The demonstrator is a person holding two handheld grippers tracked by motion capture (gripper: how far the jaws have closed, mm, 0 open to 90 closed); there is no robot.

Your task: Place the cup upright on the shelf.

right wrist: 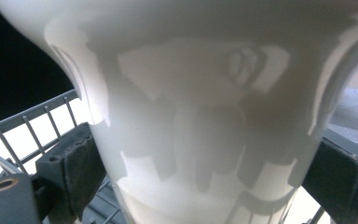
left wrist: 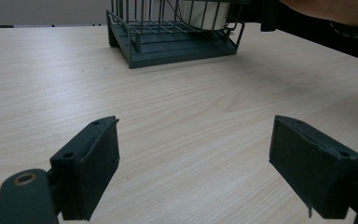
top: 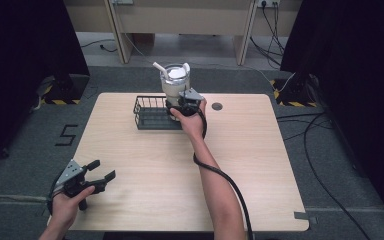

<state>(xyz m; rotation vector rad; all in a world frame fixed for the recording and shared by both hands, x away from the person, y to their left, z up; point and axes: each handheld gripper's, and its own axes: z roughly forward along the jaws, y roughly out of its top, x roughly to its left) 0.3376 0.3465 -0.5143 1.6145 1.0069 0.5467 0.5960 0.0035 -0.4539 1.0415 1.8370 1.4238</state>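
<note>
Up at the far middle of the tabletop, the right gripper is closed around the lower part of a white cup, one jaw pressed to each side of it. From the right gripper view the cup is seen very close, its pale wall widening upward, with a dark pad touching it at the lower left and another at the lower right. The cup stands upright at the right end of a dark wire basket; whether its base rests on the basket floor or hangs just above it cannot be told. Thin basket wires run behind the left jaw in that view. Two white pieces stick up from the cup's rim in the high view, one leaning left and one at the right; what they are is too small to tell.

The left gripper is held near the front left corner of the tabletop, well apart from the basket. Its jaws stand wide, nothing between them, and its grey three-cornered plate faces up. In the left gripper view, bare wood grain lies between the two black pads, and the basket sits farther off with the white cup inside it. The person's right forearm reaches across the middle of the tabletop, the cable trailing along it toward the near edge.
</note>
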